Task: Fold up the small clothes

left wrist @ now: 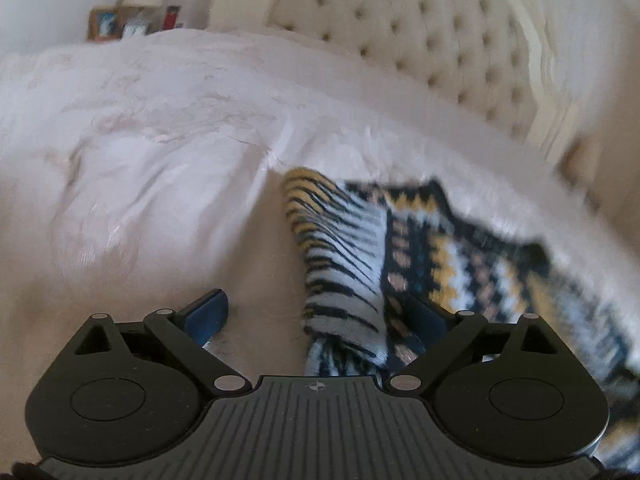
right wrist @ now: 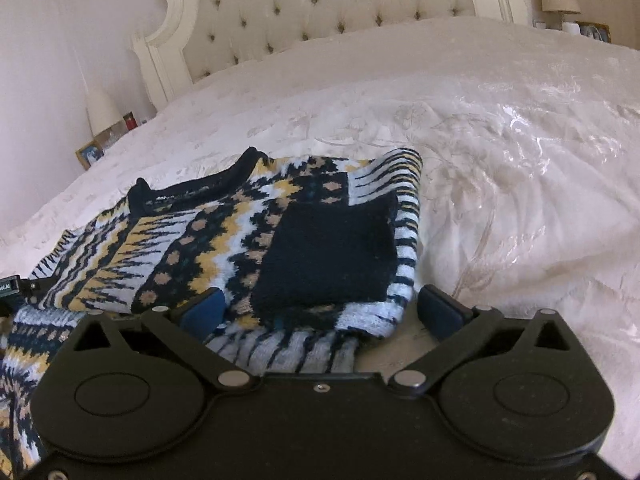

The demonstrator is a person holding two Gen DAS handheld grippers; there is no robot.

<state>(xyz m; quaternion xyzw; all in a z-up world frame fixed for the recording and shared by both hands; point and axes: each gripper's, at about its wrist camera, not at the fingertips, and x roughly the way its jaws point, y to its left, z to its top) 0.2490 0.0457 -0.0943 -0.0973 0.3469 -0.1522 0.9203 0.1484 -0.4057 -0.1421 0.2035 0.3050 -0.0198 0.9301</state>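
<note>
We see the sweater [right wrist: 224,240] lying partly folded on the bed [right wrist: 500,140], sleeve [right wrist: 328,252] laid across it, our right gripper [right wrist: 320,312] jaws wide open over its hem, our left gripper [left wrist: 320,316] likewise open, holding nothing, headboard [right wrist: 320,12] behind.

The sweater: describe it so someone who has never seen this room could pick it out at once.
Find the big bed with the tufted cream headboard and white bedspread. Near its foot lies the sweater, partly folded, a sleeve laid across its front. It is the only patterned thing there: navy, yellow and white knit bands.
</note>
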